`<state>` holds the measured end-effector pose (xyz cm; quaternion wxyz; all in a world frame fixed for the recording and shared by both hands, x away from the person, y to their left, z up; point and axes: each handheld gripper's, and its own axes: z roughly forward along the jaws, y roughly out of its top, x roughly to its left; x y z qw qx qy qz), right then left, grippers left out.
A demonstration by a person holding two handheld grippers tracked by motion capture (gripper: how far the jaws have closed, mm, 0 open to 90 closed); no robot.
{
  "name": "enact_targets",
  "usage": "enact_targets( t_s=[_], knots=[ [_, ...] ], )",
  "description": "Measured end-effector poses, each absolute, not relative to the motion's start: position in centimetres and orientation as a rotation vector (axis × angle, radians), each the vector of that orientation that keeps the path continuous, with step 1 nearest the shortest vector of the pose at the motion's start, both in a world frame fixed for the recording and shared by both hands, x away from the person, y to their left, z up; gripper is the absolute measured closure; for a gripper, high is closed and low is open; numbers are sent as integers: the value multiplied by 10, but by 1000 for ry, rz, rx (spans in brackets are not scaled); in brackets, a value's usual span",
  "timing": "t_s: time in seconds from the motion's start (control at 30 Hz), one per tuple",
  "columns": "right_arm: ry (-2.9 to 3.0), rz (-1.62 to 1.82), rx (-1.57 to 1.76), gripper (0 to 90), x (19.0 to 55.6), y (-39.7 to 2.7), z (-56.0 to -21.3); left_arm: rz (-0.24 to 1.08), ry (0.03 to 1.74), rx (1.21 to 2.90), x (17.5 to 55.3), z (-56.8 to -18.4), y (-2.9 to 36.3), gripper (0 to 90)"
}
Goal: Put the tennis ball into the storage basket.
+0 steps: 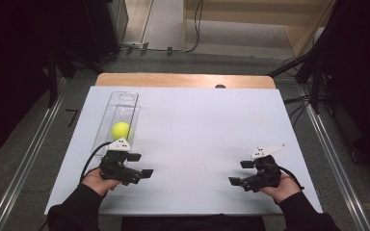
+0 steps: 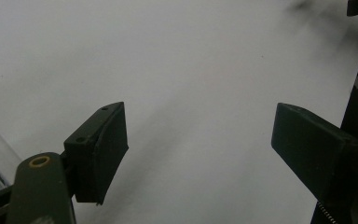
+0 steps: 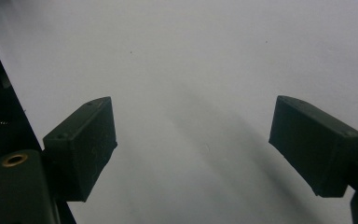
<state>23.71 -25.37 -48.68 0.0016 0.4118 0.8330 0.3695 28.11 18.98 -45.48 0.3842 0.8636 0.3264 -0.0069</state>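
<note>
From above, a yellow ball (image 1: 121, 129) sits inside a clear tray (image 1: 124, 98) at the left of the white surface (image 1: 197, 130), just beyond the left claw (image 1: 140, 165). The right claw (image 1: 241, 173) rests well apart, near the right edge. In the left gripper view, the left claw's (image 2: 198, 140) jaws stand apart over bare surface (image 2: 168, 56). In the right gripper view, the right claw (image 3: 193, 144) gapes likewise, holding nothing.
</note>
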Motion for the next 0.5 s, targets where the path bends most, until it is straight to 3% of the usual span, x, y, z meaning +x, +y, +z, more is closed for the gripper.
enact_targets(
  t_s=[0.5],
  knots=[
    [2616,1158,1296,127,237,-254,-487,-20,840,2208,281,-456,194,194]
  ],
)
